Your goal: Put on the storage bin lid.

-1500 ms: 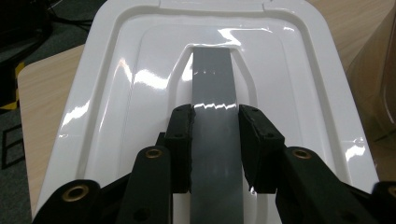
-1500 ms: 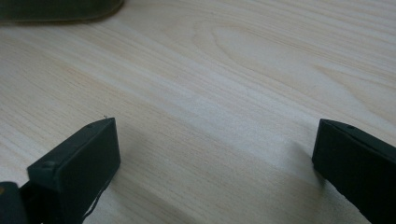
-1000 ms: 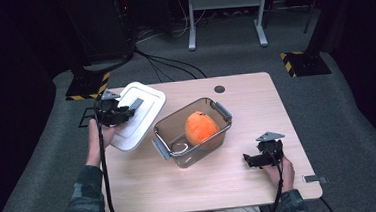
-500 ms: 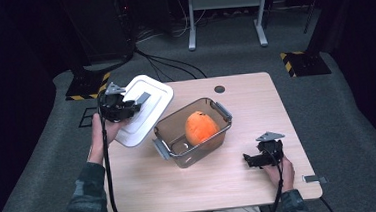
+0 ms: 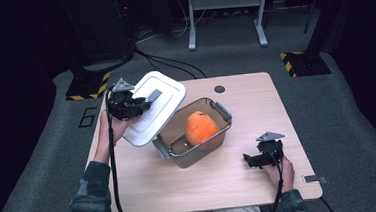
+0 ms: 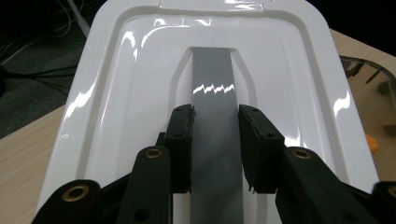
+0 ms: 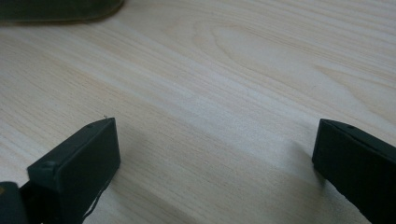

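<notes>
One lid point(image 5: 153, 106) – white, tilted, raised beside one clear box point(image 5: 194, 132) holding one orange point(image 5: 201, 127) – is pinched at its grey handle point(image 6: 215, 140) by the left gripper point(image 6: 215, 149). Right gripper point(image 7: 215, 158) rests spread on the surface point(image 5: 211, 179), nothing between.

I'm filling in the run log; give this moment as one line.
left gripper: shut on white lid grey handle | right gripper: open, on table | orange fruit in clear container

High view overhead, facing table point(image 5: 221, 179); gripper views close, shared tabletop.
</notes>
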Available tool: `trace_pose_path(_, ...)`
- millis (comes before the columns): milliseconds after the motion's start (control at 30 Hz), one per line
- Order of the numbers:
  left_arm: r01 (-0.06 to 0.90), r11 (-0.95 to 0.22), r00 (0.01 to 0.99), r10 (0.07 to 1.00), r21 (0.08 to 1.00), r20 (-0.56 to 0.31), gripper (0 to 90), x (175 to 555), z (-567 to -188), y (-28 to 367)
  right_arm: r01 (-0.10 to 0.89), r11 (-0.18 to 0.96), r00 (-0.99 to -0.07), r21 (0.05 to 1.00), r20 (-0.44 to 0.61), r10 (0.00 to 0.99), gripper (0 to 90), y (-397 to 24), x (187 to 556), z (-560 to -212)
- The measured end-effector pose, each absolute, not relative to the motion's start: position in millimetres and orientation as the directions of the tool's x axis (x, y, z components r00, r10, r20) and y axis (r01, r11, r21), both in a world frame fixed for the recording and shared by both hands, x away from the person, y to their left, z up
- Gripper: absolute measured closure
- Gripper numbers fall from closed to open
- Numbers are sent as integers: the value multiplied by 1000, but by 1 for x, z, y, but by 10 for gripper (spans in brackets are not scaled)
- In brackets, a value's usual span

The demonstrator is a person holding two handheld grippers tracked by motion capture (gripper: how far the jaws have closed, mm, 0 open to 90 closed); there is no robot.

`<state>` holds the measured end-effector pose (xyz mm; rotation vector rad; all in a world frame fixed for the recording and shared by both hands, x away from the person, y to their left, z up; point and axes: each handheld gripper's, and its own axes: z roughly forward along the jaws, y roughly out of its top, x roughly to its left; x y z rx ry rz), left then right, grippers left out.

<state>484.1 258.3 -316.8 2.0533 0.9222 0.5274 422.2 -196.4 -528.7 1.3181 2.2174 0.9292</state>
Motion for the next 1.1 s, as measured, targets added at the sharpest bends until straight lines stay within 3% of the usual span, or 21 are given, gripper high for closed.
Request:
trace_pose_path(467,400,-457,723,690,794,33,663,486,-319,209,616,335,-477,713,-1,879,1,-196,422,-529)
trace_pose_path(1100,407,-579,805,593,706,22,663,491,-358,146,614,333,-474,716,-3,881,1,-196,422,-529)
